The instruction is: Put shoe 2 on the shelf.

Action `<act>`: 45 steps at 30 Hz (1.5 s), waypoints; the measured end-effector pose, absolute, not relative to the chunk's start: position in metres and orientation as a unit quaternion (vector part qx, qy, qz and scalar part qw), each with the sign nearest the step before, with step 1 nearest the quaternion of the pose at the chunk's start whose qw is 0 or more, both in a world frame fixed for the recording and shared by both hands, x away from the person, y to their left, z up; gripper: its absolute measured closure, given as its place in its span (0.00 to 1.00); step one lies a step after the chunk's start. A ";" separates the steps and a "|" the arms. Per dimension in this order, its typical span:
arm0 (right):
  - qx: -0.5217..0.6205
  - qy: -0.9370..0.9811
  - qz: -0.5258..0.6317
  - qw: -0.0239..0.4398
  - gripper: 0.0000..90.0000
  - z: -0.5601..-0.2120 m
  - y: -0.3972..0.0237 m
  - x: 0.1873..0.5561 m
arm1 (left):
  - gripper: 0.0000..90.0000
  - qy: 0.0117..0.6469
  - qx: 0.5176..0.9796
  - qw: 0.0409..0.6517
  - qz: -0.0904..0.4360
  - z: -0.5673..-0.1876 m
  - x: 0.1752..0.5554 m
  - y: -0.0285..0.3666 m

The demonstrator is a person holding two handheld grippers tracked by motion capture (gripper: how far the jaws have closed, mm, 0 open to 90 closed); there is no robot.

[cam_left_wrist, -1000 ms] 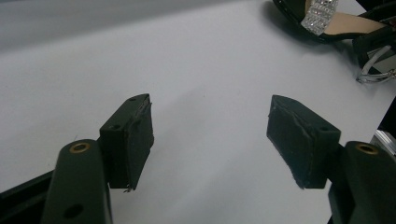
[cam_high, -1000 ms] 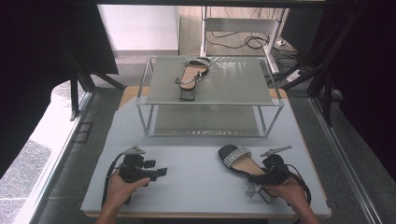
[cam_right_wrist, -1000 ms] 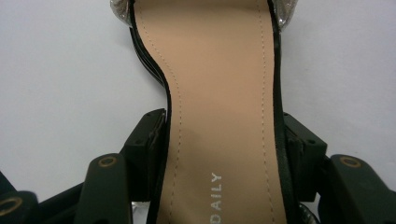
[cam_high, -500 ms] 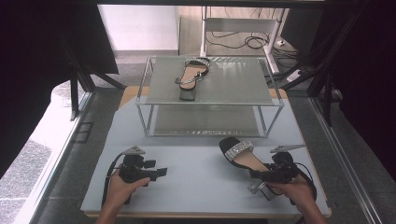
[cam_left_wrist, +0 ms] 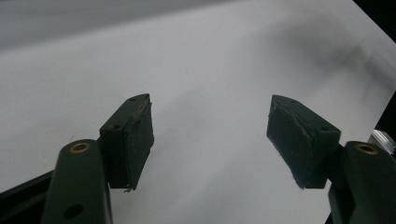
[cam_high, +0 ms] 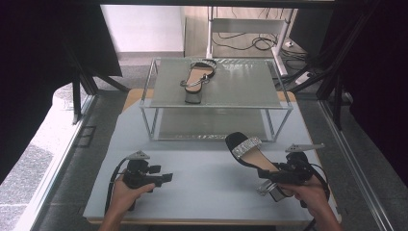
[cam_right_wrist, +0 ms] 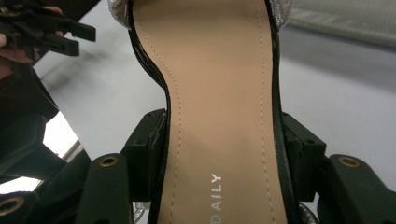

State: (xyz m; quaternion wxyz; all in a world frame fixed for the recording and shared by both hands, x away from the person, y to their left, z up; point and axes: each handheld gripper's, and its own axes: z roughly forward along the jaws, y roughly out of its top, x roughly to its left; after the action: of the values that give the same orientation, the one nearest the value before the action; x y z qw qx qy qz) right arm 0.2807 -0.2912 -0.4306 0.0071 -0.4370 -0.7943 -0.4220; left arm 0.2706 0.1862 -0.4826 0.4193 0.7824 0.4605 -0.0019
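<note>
The right hand-held gripper (cam_high: 274, 173) clamps the black block-heeled sandal with a glittery silver strap (cam_high: 250, 153) across its tan insole waist, toe pointing ahead toward the two-tier glass shelf rack (cam_high: 219, 103), probably to join its mate (cam_high: 197, 77) there. The left hand-held gripper (cam_high: 166, 178) rests spread wide, empty, over the white worktop (cam_high: 202, 183).

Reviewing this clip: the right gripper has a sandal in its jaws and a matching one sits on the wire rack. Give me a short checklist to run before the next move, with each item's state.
1. Right gripper clamped on the sandal: ok, a jaw presses each side of the sole at its narrow waist.
2. Sandal off the table: ok, its toe points up toward the rack.
3. Room on the rack top beside the other sandal: ok, the right half is bare.
4. Left gripper out of the way: ok, jaws open over bare table.
5. Ankle strap hanging free: cannot tell, it is hidden by the hand.
</note>
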 end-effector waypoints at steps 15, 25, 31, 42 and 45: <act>-0.425 -0.780 -0.459 -0.006 0.46 -0.393 -0.285 0.287 | 0.36 0.460 0.782 0.421 -0.003 -0.482 0.271 0.186; -0.423 -0.774 -0.471 -0.008 0.46 -0.369 -0.279 0.300 | 0.36 0.460 0.781 0.422 -0.002 -0.483 0.271 0.187; -0.427 -0.769 -0.475 -0.013 0.46 -0.356 -0.275 0.309 | 0.36 0.460 0.782 0.421 -0.003 -0.483 0.271 0.186; -0.443 -0.757 -0.480 -0.019 0.47 -0.344 -0.270 0.327 | 0.36 0.461 0.779 0.426 -0.002 -0.482 0.271 0.188; -0.442 -0.756 -0.482 -0.019 0.47 -0.340 -0.266 0.330 | 0.36 0.460 0.779 0.425 -0.002 -0.482 0.271 0.188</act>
State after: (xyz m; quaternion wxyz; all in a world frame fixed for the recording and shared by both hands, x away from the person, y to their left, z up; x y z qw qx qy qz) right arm 0.3303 -0.2664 -0.3404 -0.0190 -0.4419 -0.7561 -0.4823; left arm 0.2707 0.1879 -0.4819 0.4254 0.7793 0.4601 -0.0018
